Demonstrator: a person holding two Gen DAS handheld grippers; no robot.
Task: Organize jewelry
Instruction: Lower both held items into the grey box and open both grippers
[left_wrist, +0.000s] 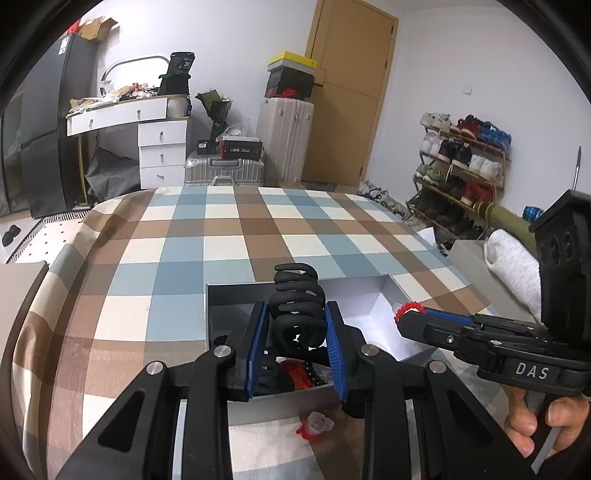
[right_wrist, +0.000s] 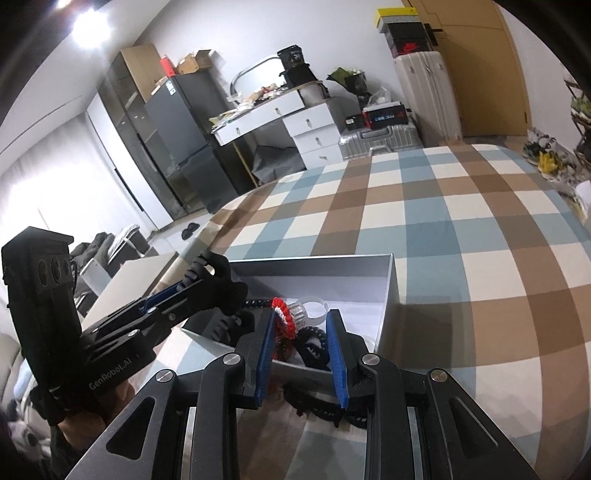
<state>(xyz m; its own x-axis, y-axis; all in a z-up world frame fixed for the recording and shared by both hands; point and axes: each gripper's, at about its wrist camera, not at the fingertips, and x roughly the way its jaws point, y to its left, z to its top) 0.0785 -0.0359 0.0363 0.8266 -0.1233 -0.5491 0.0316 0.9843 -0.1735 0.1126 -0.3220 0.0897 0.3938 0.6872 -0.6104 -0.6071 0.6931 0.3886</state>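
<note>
1. The left gripper (left_wrist: 297, 328) has its fingers clenched on a black claw hair clip (left_wrist: 297, 306). The clip stands upright between the blue pads, its long axis pointing toward 12 o'clock in the left wrist view.

2. That clip hangs directly over the open grey box (left_wrist: 229, 291), which sits on the checked bed (left_wrist: 221, 229). The box floor lies below and slightly ahead of the left fingers, so the drop is judged to be nearly straight down.

3. The right gripper (right_wrist: 301, 332) holds a red-and-white beaded ring (right_wrist: 284, 321) against its left pad. The right pad stands apart from the ring, so whether this is a true grasp cannot be told.

4. A clear plastic ring (right_wrist: 312, 308) sits just beyond the beads, toward 12 o'clock. Dark pieces (right_wrist: 314, 343) lie in the box beneath the right fingers.

5. Both grippers are over the box, the left at its 9 o'clock side as the right wrist view shows it.

6. A small clear-and-red piece (left_wrist: 314, 424) lies on the bed outside the box, at 6 o'clock from the left fingers, which are nearer to it.
</note>
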